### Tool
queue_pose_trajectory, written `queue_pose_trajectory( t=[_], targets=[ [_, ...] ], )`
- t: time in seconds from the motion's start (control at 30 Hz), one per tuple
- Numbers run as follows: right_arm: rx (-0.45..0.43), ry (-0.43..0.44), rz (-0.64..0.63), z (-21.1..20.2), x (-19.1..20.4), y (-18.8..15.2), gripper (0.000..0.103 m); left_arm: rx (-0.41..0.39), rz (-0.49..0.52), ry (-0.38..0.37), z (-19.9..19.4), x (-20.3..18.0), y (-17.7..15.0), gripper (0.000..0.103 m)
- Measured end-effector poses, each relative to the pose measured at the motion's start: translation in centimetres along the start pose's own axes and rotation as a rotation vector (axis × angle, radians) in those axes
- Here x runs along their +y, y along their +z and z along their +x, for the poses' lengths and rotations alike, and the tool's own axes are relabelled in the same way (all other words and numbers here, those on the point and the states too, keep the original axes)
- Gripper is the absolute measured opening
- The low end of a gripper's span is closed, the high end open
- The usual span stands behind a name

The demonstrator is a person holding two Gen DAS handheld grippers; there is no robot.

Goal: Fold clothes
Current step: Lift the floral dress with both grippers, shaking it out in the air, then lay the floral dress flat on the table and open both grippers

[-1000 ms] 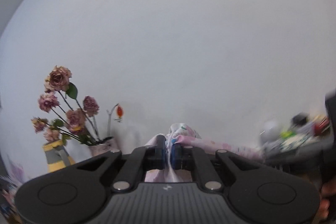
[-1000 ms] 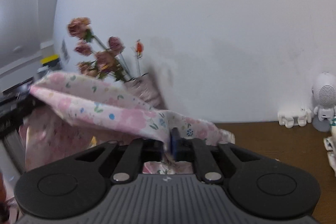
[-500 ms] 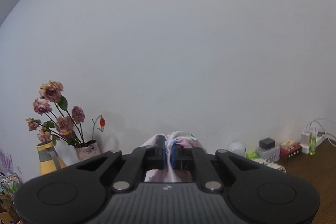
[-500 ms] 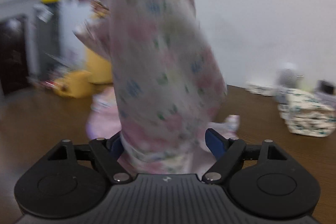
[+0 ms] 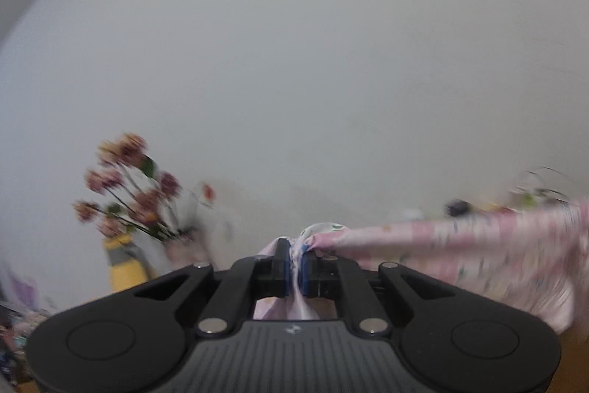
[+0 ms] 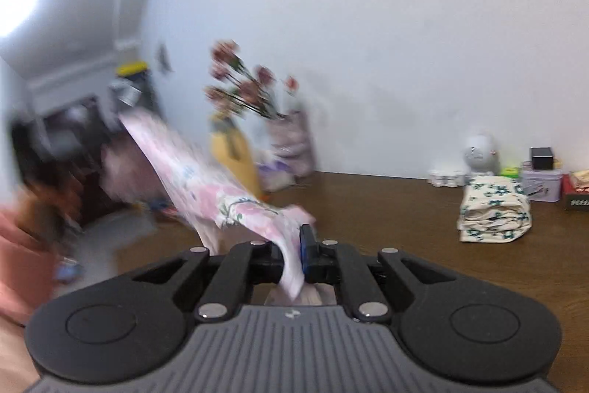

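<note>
A pink floral garment (image 5: 460, 245) hangs in the air, stretched between both grippers. My left gripper (image 5: 294, 264) is shut on one corner of it, held high and facing the white wall; the cloth runs off to the right, blurred. In the right wrist view the same garment (image 6: 198, 183) stretches up and to the left from my right gripper (image 6: 294, 256), which is shut on another part of its edge above the brown table (image 6: 405, 220). A folded cream garment with dark green flowers (image 6: 493, 212) lies on the table to the right.
Dried roses (image 6: 243, 91) stand in vases by the wall, beside a yellow and grey vase (image 6: 235, 153). Small boxes, a white speaker-like device (image 6: 478, 153) and a tin (image 6: 541, 183) line the back right of the table. A hand and a pink sleeve (image 6: 22, 245) are at the left.
My right gripper, open half a second ago, has shut on the garment's edge. The cloth is now pulled out between the two grippers. Both views are swinging, with blur.
</note>
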State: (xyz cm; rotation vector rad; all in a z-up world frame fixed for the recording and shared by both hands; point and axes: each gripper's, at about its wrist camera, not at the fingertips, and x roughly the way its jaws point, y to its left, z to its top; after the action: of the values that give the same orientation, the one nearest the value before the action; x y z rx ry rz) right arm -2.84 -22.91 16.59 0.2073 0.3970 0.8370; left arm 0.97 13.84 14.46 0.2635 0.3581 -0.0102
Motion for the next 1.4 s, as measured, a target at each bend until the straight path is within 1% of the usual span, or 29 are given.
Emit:
queue_pose_trajectory(
  t=[0.1,0.13,0.23,0.3,0.33,0.37,0.4,0.43,0.47,0.5,0.53,0.57,0.67,0.7,0.8,0.83,0.9,0.93,1.0,1.03,1.07,1.1,1.13,1.17,1.2,1.23,1.27,1.3,1.4],
  targets=[
    [0.051,-0.018,0.098,-0.8,-2.2,1.7,0.006,0.136,-0.003,-0.096,3.4,-0.5,-1.4,0.012],
    [0.079,-0.036,0.138,-0.1,-3.8,1.9,0.006,0.181,-0.004,-0.127,4.5,-0.7,-1.9,0.014],
    [0.219,-0.114,0.343,4.7,-11.1,-0.5,0.009,0.316,-0.006,-0.223,7.8,-1.3,-3.3,0.015],
    [0.300,-0.183,0.443,8.2,-15.8,-3.0,0.012,0.309,0.029,-0.249,7.9,-1.9,-3.9,0.017],
    [0.324,-0.238,0.464,9.4,-17.3,-4.2,0.014,0.302,0.049,-0.260,7.8,-2.2,-4.1,0.022],
    [0.341,-0.293,0.474,10.4,-18.5,-5.1,0.021,0.294,0.068,-0.271,7.8,-2.5,-4.4,0.031],
    [0.359,-0.349,0.484,11.3,-19.7,-6.1,0.035,0.286,0.087,-0.282,7.7,-2.8,-4.6,0.037],
    [0.350,-0.389,0.469,11.3,-20.1,-6.4,0.043,0.278,0.107,-0.293,7.6,-3.1,-4.9,0.048],
    [0.330,-0.422,0.443,10.8,-20.1,-6.4,0.054,0.270,0.126,-0.305,7.6,-3.4,-5.1,0.058],
    [0.310,-0.455,0.418,10.4,-20.1,-6.5,0.065,0.262,0.146,-0.316,7.5,-3.7,-5.4,0.063],
    [0.281,-0.477,0.372,9.5,-19.7,-6.3,0.071,0.255,0.165,-0.327,7.5,-4.0,-5.6,0.073],
    [0.249,-0.494,0.317,8.4,-19.1,-6.0,0.080,0.247,0.184,-0.338,7.4,-4.3,-5.9,0.080],
    [0.201,-0.525,0.154,5.5,-17.7,-5.7,0.082,0.223,0.243,-0.371,7.2,-5.2,-6.6,0.089],
    [0.200,-0.518,0.102,4.6,-16.9,-5.7,0.082,0.215,0.262,-0.382,7.2,-5.5,-6.9,0.089],
    [0.260,-0.491,-0.073,4.1,-13.5,-6.8,0.082,0.190,0.320,-0.415,7.0,-6.4,-7.6,0.089],
    [0.282,-0.481,-0.132,4.1,-12.4,-7.2,0.082,0.188,0.397,-0.433,6.6,-7.8,-8.2,0.089],
    [0.337,-0.479,-0.263,4.6,-10.7,-8.3,0.082,0.186,0.572,-0.472,5.6,-11.0,-9.4,0.088],
    [0.375,-0.494,-0.342,5.6,-10.2,-8.9,0.082,0.180,0.642,-0.468,5.6,-12.2,-9.9,0.086],
    [0.418,-0.511,-0.413,6.9,-10.0,-9.8,0.082,0.186,0.728,-0.451,6.1,-13.9,-10.7,0.083],
    [0.437,-0.518,-0.440,7.5,-9.9,-10.2,0.082,0.194,0.743,-0.443,6.5,-14.4,-10.8,0.078],
    [0.448,-0.522,-0.446,8.1,-10.0,-10.3,0.082,0.204,0.752,-0.435,6.8,-14.9,-10.9,0.069],
    [0.457,-0.525,-0.443,8.5,-10.3,-10.3,0.081,0.217,0.752,-0.434,7.2,-15.1,-10.9,0.064],
    [0.465,-0.527,-0.440,9.0,-10.6,-10.3,0.080,0.230,0.749,-0.435,7.6,-15.2,-10.8,0.050],
    [0.474,-0.530,-0.437,9.5,-10.8,-10.3,0.074,0.244,0.747,-0.435,8.0,-15.4,-10.8,0.026],
    [0.489,-0.527,-0.432,9.9,-11.2,-10.3,0.061,0.261,0.740,-0.438,8.3,-15.3,-10.6,0.013],
    [0.507,-0.522,-0.426,10.2,-11.7,-10.4,0.051,0.261,0.726,-0.432,8.5,-15.1,-10.2,0.004],
    [0.526,-0.512,-0.413,10.4,-12.1,-10.3,0.023,0.257,0.711,-0.424,8.6,-14.7,-9.6,0.003],
    [0.536,-0.497,-0.395,10.5,-12.5,-10.2,0.004,0.252,0.696,-0.416,8.8,-14.4,-9.0,0.003],
    [0.511,-0.484,-0.356,10.0,-13.7,-7.9,0.004,0.210,0.697,-0.350,10.4,-13.5,-6.6,0.003]
  ],
)
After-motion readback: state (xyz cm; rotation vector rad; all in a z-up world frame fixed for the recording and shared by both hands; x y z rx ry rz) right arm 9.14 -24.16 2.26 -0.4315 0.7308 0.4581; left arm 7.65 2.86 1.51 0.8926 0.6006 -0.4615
